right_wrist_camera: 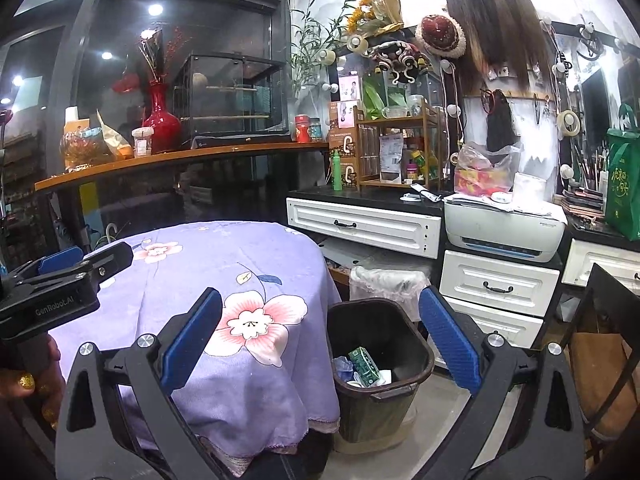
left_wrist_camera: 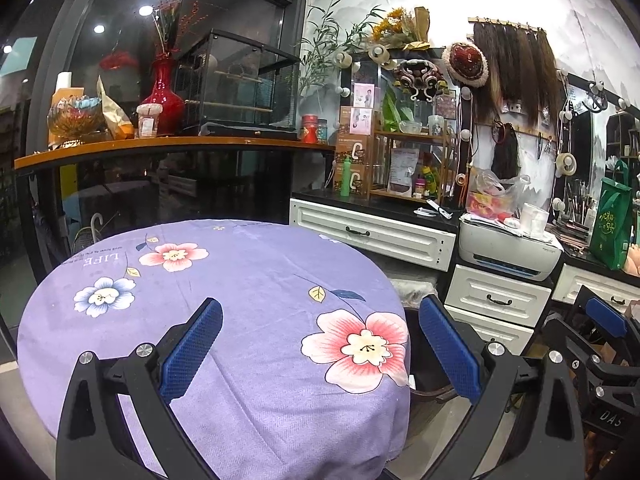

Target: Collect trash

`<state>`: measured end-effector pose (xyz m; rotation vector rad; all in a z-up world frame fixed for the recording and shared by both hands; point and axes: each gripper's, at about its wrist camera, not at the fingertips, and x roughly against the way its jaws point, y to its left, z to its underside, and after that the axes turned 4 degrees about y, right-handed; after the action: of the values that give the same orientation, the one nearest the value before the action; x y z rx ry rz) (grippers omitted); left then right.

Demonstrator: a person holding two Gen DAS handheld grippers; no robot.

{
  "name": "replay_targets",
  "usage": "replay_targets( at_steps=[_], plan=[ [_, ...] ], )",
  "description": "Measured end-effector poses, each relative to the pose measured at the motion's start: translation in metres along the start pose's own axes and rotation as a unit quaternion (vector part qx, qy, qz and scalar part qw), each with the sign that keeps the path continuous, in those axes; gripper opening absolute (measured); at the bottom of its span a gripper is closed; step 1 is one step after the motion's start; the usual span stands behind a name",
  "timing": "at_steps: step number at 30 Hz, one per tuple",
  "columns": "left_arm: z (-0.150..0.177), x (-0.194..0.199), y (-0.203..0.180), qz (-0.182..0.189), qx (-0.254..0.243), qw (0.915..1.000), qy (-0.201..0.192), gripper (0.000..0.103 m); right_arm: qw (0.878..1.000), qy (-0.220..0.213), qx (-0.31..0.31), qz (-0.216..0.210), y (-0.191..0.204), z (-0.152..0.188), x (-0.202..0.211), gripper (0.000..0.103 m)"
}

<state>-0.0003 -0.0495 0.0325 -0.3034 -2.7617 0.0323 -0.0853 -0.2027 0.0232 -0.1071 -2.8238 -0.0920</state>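
- Left wrist view, nearest: the left gripper (left_wrist_camera: 320, 344) has its two blue-padded fingers (left_wrist_camera: 192, 354) spread wide apart, with nothing between them; it hangs above the near edge of the round table (left_wrist_camera: 224, 280).
- Right wrist view, nearest: the right gripper (right_wrist_camera: 320, 344) likewise holds its fingers (right_wrist_camera: 448, 344) wide apart and empty, above the gap between the table and the bin (right_wrist_camera: 384, 364).
- Hand (right_wrist_camera: 36, 384): at the lower left edge of the right wrist view, fingers with gold-glitter nails wrap the handle of the left gripper, whose jaws stand out over the table.
- Tablecloth (left_wrist_camera: 256, 264): lilac with pink and blue flowers; it covers the table and drapes over its edge. No loose item shows on it.
- Bin: a dark plastic bin stands on the floor just beside the table's right side. The trash (right_wrist_camera: 362, 366) lies inside it: a green carton, white scraps and pale crumpled plastic.
- Bag-lined bin (right_wrist_camera: 386, 280): a second container with a clear liner stands just behind the dark bin.
- Drawers (right_wrist_camera: 364, 226): white drawer units stand beyond, one bearing a white printer (right_wrist_camera: 504, 236).
- Far shelf (left_wrist_camera: 168, 146): an orange ledge carries a red vase (left_wrist_camera: 163, 92) and a glass case (left_wrist_camera: 240, 80).
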Motion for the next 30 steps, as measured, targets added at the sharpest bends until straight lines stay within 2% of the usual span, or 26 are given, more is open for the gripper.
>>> replay_targets(
  at_steps=[30],
  plan=[
    [0.0052, -0.0028, 0.0005, 0.004, -0.004, 1.0, 0.007, 0.097, 1.0, 0.006, 0.002, 0.0, -0.0016, 0.0037, -0.0036, 0.097]
  ],
)
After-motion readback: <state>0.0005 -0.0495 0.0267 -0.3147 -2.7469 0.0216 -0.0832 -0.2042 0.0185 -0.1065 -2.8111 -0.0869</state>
